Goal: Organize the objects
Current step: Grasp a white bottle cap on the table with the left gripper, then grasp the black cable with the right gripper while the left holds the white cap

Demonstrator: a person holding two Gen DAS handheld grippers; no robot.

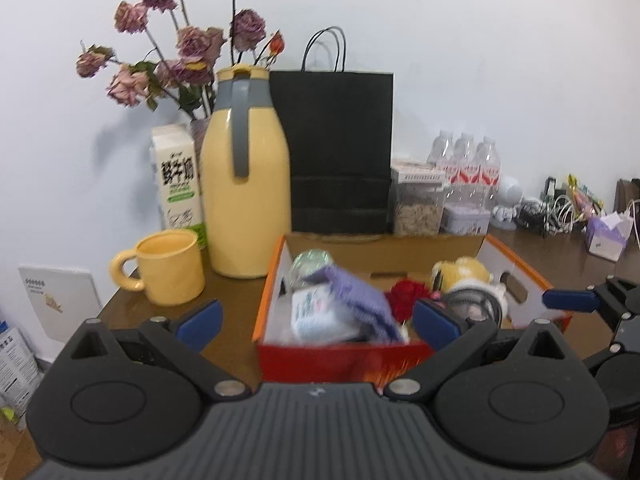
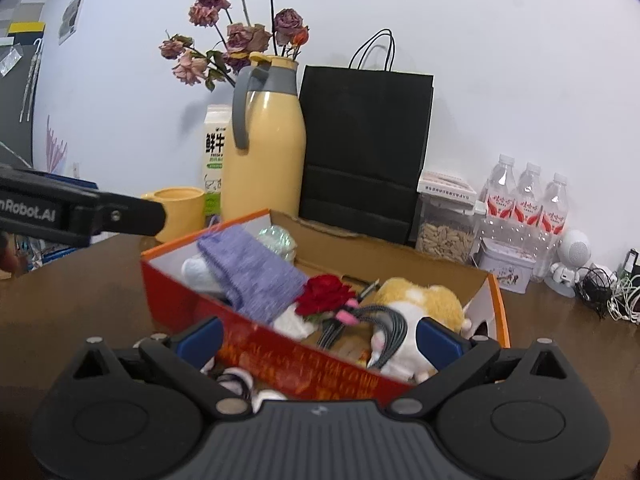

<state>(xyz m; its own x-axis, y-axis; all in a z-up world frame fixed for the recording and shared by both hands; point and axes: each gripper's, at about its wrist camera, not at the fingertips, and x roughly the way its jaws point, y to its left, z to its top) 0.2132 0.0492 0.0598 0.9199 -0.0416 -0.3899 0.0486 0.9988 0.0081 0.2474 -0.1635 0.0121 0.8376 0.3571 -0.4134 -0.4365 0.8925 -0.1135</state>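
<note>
While spread wide with nothing between the blue-padded fingers (image 1: 200, 322), left gripper (image 1: 316, 326) hovering just in front of the near wall of an orange-and-red open cardboard box (image 1: 340, 356) on the brown wooden desk (image 1: 232, 304). Right gripper (image 2: 318, 338) likewise spread and empty, straddling the same box's near red wall from the other side, one blue pad (image 2: 436, 342) over the box's right end, the other outside the near wall.

Inside the box, nearest the grippers: a bundle of grey braided cables with pink ends (image 2: 380, 322), a red fabric rose (image 2: 324, 294), and a folded lavender knitted cloth (image 2: 252, 276) lying over something white. Further back in the box, a yellow-and-white plush toy (image 2: 424, 300) at the right end and a pale green crinkled ball (image 2: 278, 240) in the far left corner.

Beyond the box, left of it, a yellow ceramic mug (image 1: 168, 266), with a tall yellow thermos jug with grey handle (image 1: 246, 172) beside it and a white milk carton (image 1: 178, 180) behind. Dried pink roses (image 1: 180, 48) rising behind the jug. Directly behind the box, a black paper bag with cord handles (image 1: 340, 148) against the white wall; right of it, a clear lidded container of seeds (image 2: 444, 220), a small lavender tin (image 2: 508, 270), and three clear water bottles with red labels (image 2: 528, 204).
</note>
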